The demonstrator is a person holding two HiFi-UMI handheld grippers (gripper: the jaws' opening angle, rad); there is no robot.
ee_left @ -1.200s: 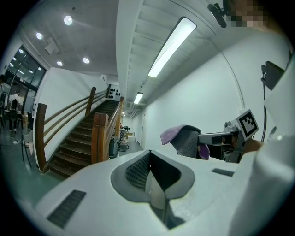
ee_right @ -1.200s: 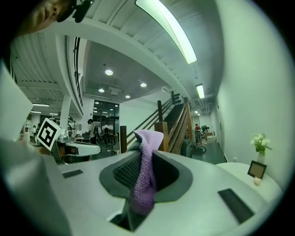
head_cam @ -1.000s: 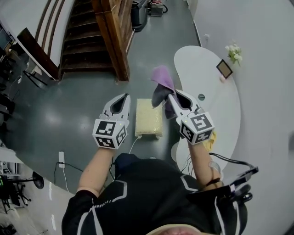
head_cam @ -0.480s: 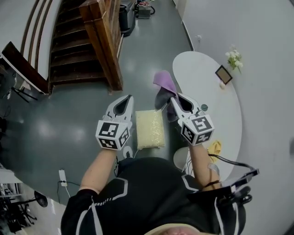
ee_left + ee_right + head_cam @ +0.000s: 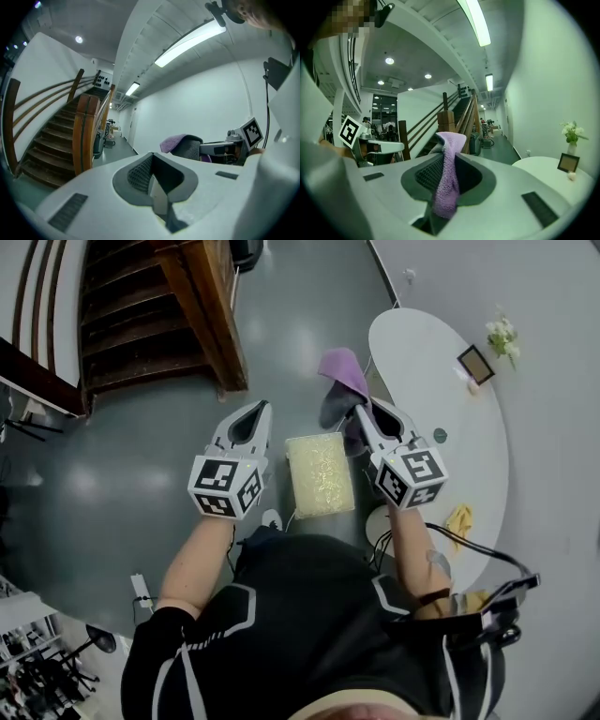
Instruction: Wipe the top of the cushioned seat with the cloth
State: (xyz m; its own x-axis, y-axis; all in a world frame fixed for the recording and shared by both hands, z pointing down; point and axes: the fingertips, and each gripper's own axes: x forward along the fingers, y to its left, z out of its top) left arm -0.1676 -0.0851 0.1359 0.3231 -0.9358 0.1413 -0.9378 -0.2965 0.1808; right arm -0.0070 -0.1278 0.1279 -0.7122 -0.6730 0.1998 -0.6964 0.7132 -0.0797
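**Purple Cloth Gripped Beside Cushioned Seat**

A grey floor (image 5: 122, 474) is stretching between a wooden staircase (image 5: 141, 324) and a curved white desk (image 5: 469, 456), where flowers (image 5: 502, 334) and a small picture frame (image 5: 475, 364) are standing near the far edge. The pale cushioned seat (image 5: 321, 474) is sitting on the floor just off the desk's left edge. The right hand-held gripper (image 5: 361, 418) is pinching a purple cloth (image 5: 339, 381), which is hanging near the seat's far right corner. The left hand-held gripper (image 5: 253, 409), pressed together and empty, is hovering at the seat's left.
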